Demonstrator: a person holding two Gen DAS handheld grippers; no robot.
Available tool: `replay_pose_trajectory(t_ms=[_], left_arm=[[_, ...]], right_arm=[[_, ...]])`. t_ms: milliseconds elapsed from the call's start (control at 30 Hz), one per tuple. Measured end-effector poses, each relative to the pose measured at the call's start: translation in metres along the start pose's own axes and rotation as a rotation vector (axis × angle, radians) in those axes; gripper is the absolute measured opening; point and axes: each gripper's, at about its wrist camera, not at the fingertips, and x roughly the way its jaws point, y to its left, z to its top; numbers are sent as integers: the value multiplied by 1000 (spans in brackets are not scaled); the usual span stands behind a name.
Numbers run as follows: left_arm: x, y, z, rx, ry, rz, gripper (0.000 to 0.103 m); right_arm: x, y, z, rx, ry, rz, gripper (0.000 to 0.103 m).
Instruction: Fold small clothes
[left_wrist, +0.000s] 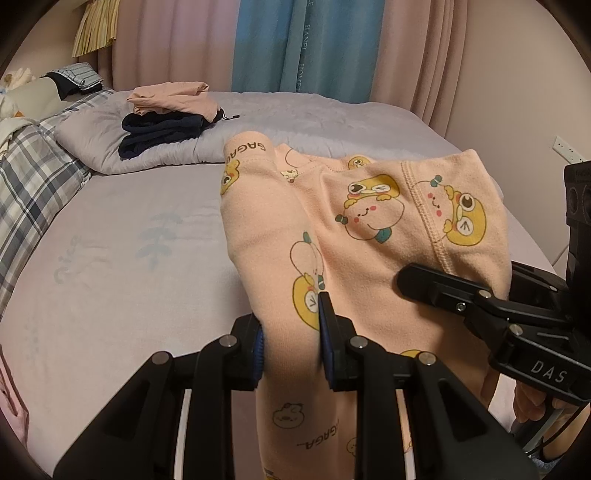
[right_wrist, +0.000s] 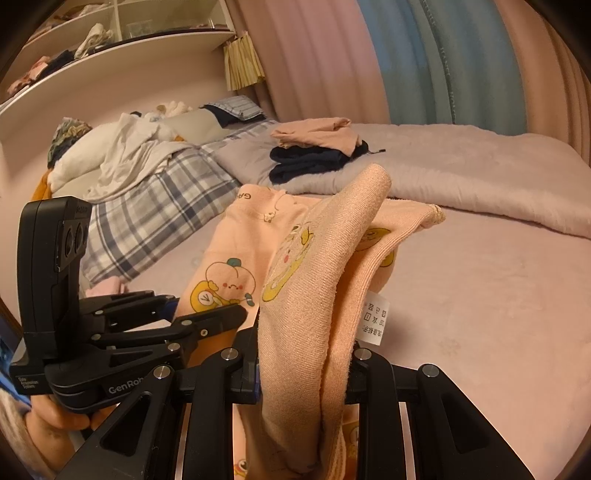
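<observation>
Two grippers are engaged on one garment, a peach-coloured pair of small printed trousers (left_wrist: 354, 236) held up above the bed (left_wrist: 122, 266). We find the left gripper (left_wrist: 290, 354) clenched on a bunched fold of the cloth, blue pads pressing it from both sides. The right gripper (right_wrist: 303, 373) is likewise clamped on the fabric, a thick gather passing between its fingers and rising in a curved ridge. From the left wrist view the right gripper (left_wrist: 461, 295) enters from the right edge, its finger lying against the cloth beside a stitched seam. From the right wrist view the left gripper (right_wrist: 207, 317) sits just to the left, its jaws closed on the same garment.

We note the garment is draped forward from both grips, its far portion resting on the bed sheet, with cartoon figures and the lettering "GAGA" showing. A white care label (right_wrist: 376, 319) hangs from the inner side near the right gripper.

Further back, on the folded grey quilt (right_wrist: 461, 177), we record a stack of clothes: a peach folded item (left_wrist: 173, 98) on top of a dark navy one (left_wrist: 162, 133). A plaid blanket (left_wrist: 33, 184) lies along the left side of the bed. Pink and blue curtains (left_wrist: 277, 44) hang behind, and shelving (right_wrist: 110, 33) is visible above the headboard in the right wrist view.
</observation>
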Motion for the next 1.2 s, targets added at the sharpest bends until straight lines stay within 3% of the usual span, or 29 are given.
replay_pose_trajectory(t_ms=[1200], left_arm=[[37, 10, 3, -3, 53, 31, 25]], right_arm=[[31, -4, 11, 7, 60, 0, 28]])
